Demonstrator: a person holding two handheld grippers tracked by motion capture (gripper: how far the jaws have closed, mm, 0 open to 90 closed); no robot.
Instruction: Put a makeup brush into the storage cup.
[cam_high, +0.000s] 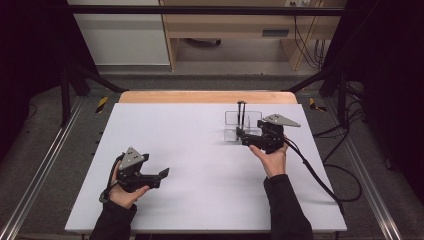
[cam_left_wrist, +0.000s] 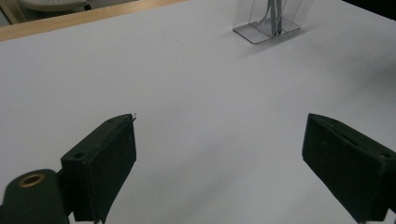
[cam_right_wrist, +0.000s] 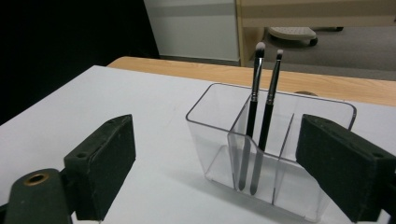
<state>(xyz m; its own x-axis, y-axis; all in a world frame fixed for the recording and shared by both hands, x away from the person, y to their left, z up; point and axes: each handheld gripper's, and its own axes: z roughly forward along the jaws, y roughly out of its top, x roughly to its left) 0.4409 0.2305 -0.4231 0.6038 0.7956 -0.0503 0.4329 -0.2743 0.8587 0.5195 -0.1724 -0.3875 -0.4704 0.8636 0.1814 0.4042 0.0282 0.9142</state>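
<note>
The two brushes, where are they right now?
The brushes stand upright, side by side, in one compartment of the clear holder at the far right of the white table, just ahead of the open right tool.

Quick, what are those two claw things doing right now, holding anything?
Left gripper: open, holding nothing.
Right gripper: open, holding nothing, facing the clear holder with two brushes.
</note>
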